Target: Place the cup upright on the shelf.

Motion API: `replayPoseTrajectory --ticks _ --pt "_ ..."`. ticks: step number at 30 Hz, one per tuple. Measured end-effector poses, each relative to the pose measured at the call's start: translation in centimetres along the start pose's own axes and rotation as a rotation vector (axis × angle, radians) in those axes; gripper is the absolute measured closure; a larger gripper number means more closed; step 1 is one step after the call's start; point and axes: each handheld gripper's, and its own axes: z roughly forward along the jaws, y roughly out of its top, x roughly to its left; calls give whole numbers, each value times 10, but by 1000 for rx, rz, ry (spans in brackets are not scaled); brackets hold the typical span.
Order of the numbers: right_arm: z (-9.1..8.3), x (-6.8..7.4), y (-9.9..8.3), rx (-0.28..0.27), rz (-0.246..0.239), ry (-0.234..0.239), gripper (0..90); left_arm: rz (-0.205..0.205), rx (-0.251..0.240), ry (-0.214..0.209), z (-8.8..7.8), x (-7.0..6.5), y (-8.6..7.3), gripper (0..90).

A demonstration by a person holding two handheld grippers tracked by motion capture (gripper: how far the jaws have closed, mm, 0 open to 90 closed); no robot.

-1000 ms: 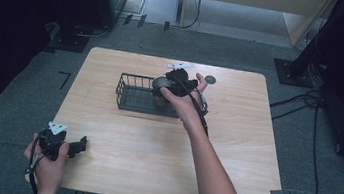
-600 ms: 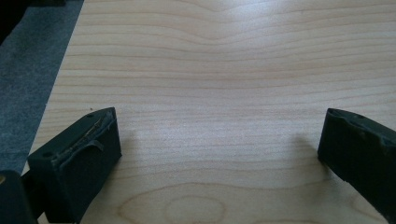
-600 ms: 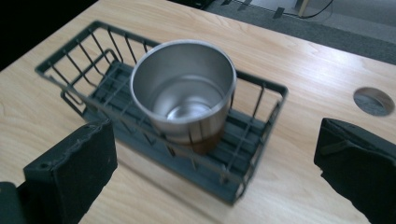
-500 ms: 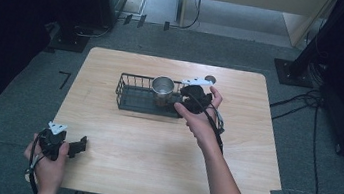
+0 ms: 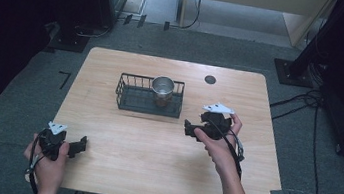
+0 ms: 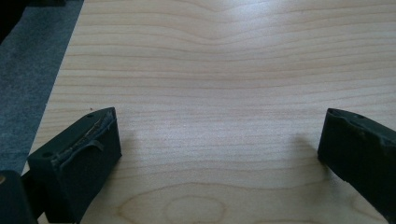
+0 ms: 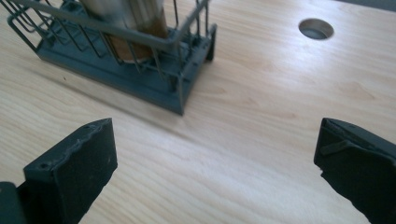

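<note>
High view: cup (image 5: 162, 89) is seen upright in basket (image 5: 126, 98); right hand-held gripper (image 5: 190, 129) and left hand-held gripper (image 5: 82, 145) are held wide open, empty.

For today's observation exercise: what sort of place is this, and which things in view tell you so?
Probably a lab or workshop set up for recording: a lone wooden table on grey carpet, loose cables on the floor, and dark equipment stands around it.

Left claw (image 5: 84, 145): jaws wide apart, holding nothing, held low.
Right claw (image 5: 188, 128): jaws wide apart, holding nothing, forearm stretched forward.
</note>
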Motion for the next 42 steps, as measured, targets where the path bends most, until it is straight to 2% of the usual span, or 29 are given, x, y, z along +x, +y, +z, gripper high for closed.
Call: replayPoseTrajectory --ticks 1,4,10,12,14,15,19,20,22,25,27,29,39,42 --pt "0 0 0 0 0 0 0 0 0 0 0 0 0 0" --pt "-10 -11 -16 -8 4 -29 0 0 0 0 0 0 0 0" --pt "-18 -27 -37 -4 26 -57 0 0 0 0 0 0 0 0" --pt "-21 -38 -50 4 45 -79 0 -1 0 0 0 0 0 0" --pt "-21 -40 -53 4 49 -83 0 -1 0 0 0 0 0 0" --pt "-24 -48 -62 7 70 -94 0 -1 0 0 0 0 0 0" --pt "-27 -58 -74 14 83 -118 0 -1 0 0 0 0 0 0" --pt "-30 -66 -82 17 97 -134 0 -1 0 0 0 0 0 0" --pt "-31 -69 -85 18 102 -140 0 0 0 0 0 0 0 0" --pt "-36 -81 -100 22 134 -171 5 -1 0 0 0 0 0 0" --pt "-37 -85 -107 21 128 -189 5 0 0 0 0 0 0 0" --pt "-39 -90 -114 26 148 -195 5 -1 0 0 0 0 0 0" --pt "-46 -109 -139 35 168 -231 5 -1 0 0 0 0 0 0" --pt "-49 -116 -150 42 190 -241 5 0 0 0 0 0 0 0"
